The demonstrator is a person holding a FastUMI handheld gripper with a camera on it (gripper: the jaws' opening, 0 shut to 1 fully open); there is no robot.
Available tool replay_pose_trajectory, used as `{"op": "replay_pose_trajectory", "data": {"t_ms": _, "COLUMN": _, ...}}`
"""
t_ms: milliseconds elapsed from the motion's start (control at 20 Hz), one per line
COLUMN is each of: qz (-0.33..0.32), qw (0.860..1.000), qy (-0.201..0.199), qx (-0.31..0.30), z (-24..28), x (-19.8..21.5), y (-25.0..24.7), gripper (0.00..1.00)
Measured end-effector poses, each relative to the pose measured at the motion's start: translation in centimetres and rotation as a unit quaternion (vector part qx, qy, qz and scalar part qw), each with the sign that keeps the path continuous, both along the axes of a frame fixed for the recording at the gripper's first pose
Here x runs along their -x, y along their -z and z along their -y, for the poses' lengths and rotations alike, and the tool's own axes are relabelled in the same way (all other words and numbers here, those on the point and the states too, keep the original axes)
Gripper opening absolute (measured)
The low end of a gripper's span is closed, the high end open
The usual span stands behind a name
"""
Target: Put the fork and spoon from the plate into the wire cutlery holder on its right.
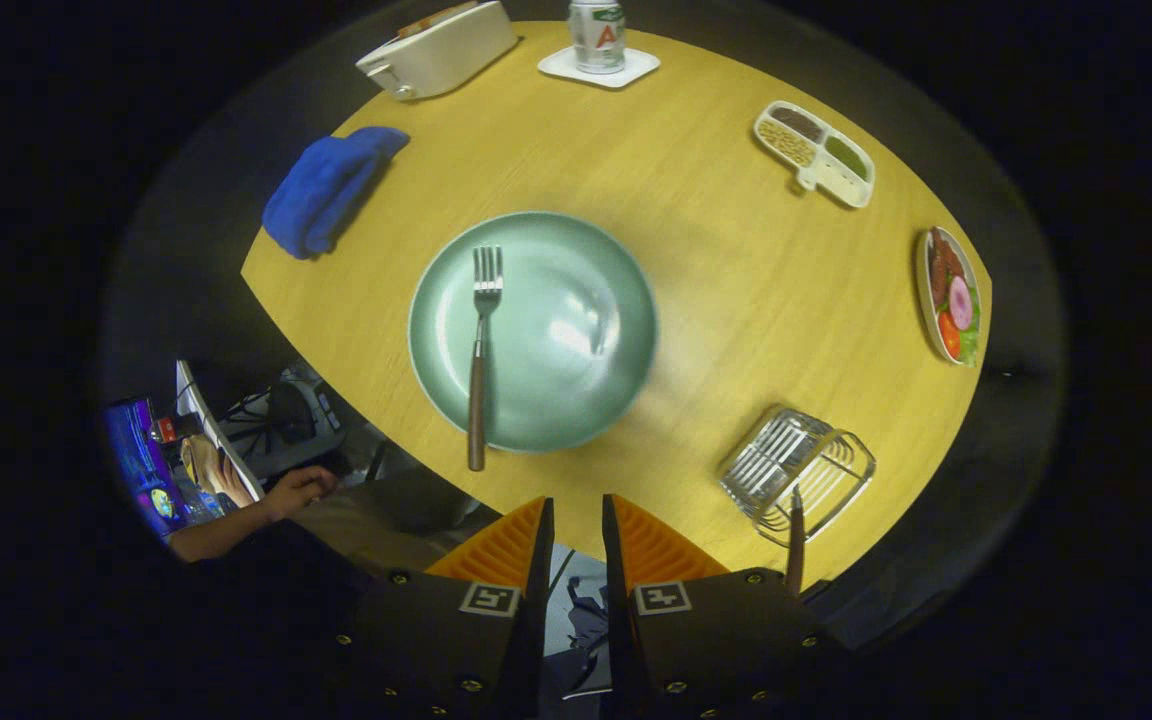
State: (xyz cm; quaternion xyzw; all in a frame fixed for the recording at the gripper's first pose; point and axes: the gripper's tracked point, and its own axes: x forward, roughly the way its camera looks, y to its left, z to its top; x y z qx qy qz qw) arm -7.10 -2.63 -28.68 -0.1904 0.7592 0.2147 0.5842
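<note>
— Fork (479, 345) position?
— Lying on the green plate (576, 400), centre of frame, tines toward the top, wooden handle overhanging the near rim.
— Wire cutlery holder (796, 472)?
— Lower right on the desk (716, 260), right of the plate, one brown handle (795, 545) standing in it.
— Jaws?
— Gripper (576, 525) at bottom centre, slightly parted, grasping nothing, hovering above the desk's near edge.

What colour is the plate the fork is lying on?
Pale green: the plate shows best in the gripper view, beyond the empty gripper.
</note>
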Motion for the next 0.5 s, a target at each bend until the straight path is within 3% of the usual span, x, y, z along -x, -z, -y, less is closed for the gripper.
{"op": "replay_pose_trajectory", "data": {"t_ms": 500, "qz": -0.014, "qw": 1.0, "qy": -0.017, "qx": -0.007, "z": -5.4, "x": 0.9, "y": 3.6, "gripper": 0.27}}
